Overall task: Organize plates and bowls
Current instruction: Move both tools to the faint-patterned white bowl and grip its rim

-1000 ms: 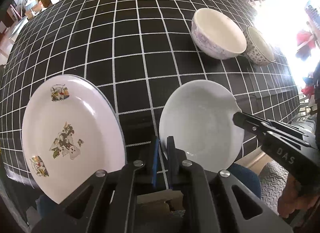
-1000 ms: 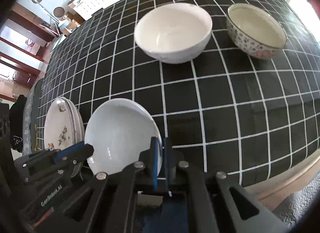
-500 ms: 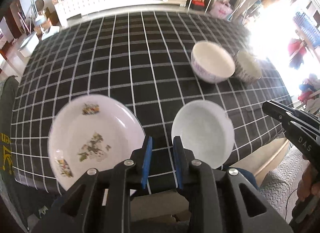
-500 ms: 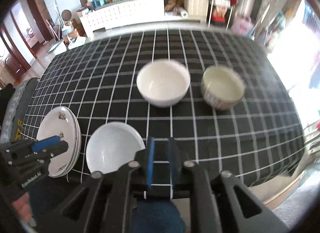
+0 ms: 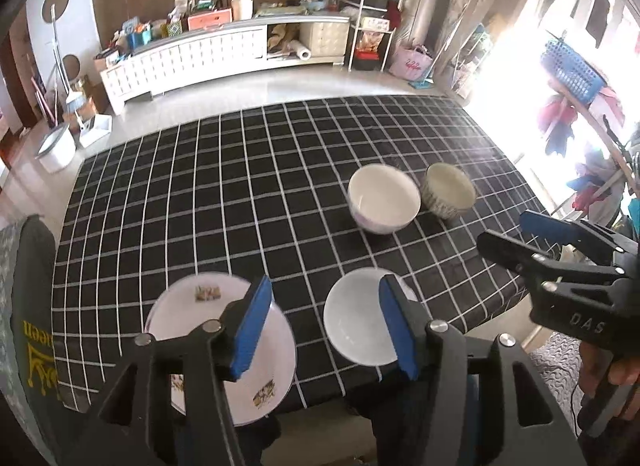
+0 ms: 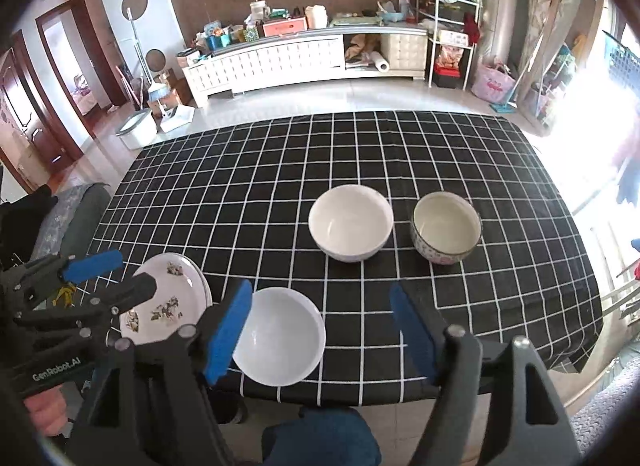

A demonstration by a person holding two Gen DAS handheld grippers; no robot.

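With both my left claw (image 5: pixel 324 334) and right claw (image 6: pixel 320 330) released and holding nothing, the white dish (image 6: pixel 280 336) overhangs the surface (image 6: pixel 280 169) edge beside the printed plates (image 6: pixel 168 304); a clumsy nudge could tip it off.

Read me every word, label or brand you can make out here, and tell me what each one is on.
"GenRobot.AI": on the body of the left claw, seen from the right wrist.
"DAS": upside down on the body of the right claw, seen from the left wrist.
Yellow lettering on the dark fabric: sideways and cut off, unreadable.
Shelf packaging: too small.
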